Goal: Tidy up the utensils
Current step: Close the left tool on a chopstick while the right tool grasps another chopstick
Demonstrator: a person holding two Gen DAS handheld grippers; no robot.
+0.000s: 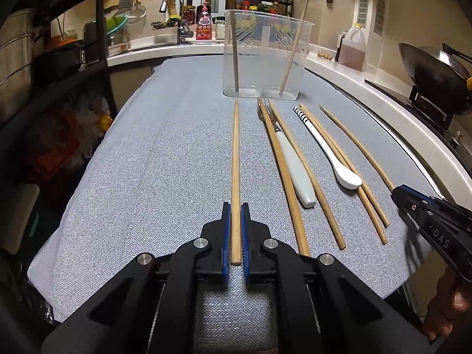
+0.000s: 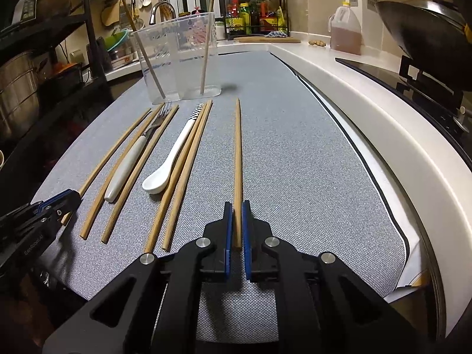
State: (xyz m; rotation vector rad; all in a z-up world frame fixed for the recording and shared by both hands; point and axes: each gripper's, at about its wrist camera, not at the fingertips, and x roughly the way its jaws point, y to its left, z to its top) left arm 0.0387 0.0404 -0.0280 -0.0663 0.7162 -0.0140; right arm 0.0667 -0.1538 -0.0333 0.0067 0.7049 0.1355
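Observation:
My left gripper [image 1: 235,209] is shut on the near end of a wooden chopstick [image 1: 235,159] that points toward a clear plastic utensil holder [image 1: 265,56]. Two chopsticks stand in the holder. My right gripper [image 2: 237,209] is shut on another wooden chopstick [image 2: 238,153], to the right of the rest. Between them on the grey mat lie several chopsticks [image 1: 295,171], a fork with a white handle [image 1: 295,165] and a white spoon with a striped handle [image 1: 330,150]. The right gripper shows at the right edge of the left wrist view [image 1: 396,194]. The left gripper shows at the left edge of the right wrist view [image 2: 70,197].
The grey mat [image 1: 147,162] covers the counter. A wok [image 1: 436,67] sits on the stove at the right, with an oil jug [image 1: 352,47] behind. A sink and faucet [image 1: 177,14] are at the back, and a black shelf rack [image 1: 59,44] with pots stands at the left.

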